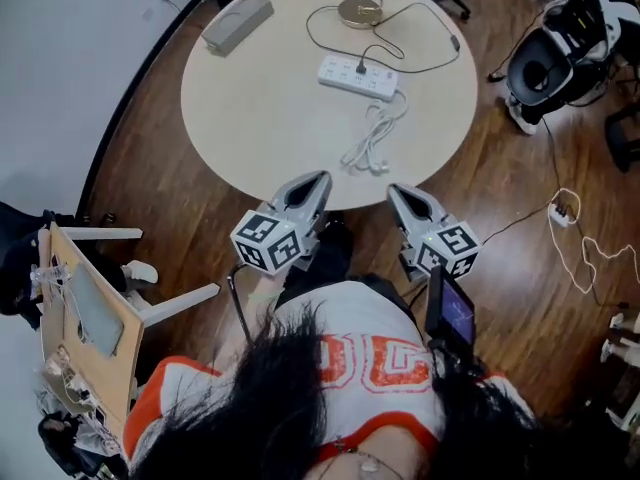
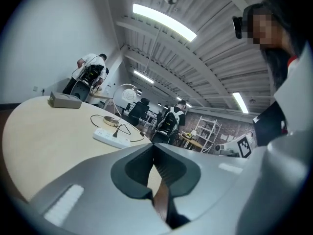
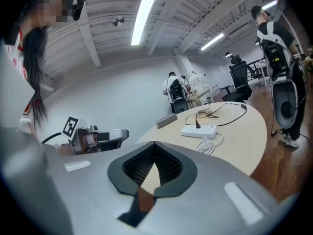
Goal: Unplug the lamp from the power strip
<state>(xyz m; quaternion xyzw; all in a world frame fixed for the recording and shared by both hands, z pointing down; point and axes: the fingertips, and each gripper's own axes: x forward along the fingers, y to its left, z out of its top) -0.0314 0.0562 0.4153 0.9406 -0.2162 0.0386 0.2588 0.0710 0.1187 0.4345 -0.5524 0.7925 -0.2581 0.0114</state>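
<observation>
A white power strip [image 1: 358, 77] lies on the round beige table [image 1: 260, 118], with a black plug [image 1: 361, 67] in it and its own white cord [image 1: 372, 140] coiled nearer me. The plug's black cable loops to a round brass lamp base [image 1: 359, 11] at the far edge. Both grippers hang at the table's near rim, well short of the strip. My left gripper [image 1: 319, 179] is shut and empty, and so is my right gripper [image 1: 394, 190]. The strip [image 2: 111, 137] also shows in the left gripper view, and the strip [image 3: 199, 130] in the right gripper view.
A grey box [image 1: 237, 23] lies at the table's far left. A wooden chair [image 1: 90, 308] stands to my left on the wood floor. Office chairs, a backpack [image 1: 545, 53] and loose cables [image 1: 575, 238] are to the right. People stand at benches in the background.
</observation>
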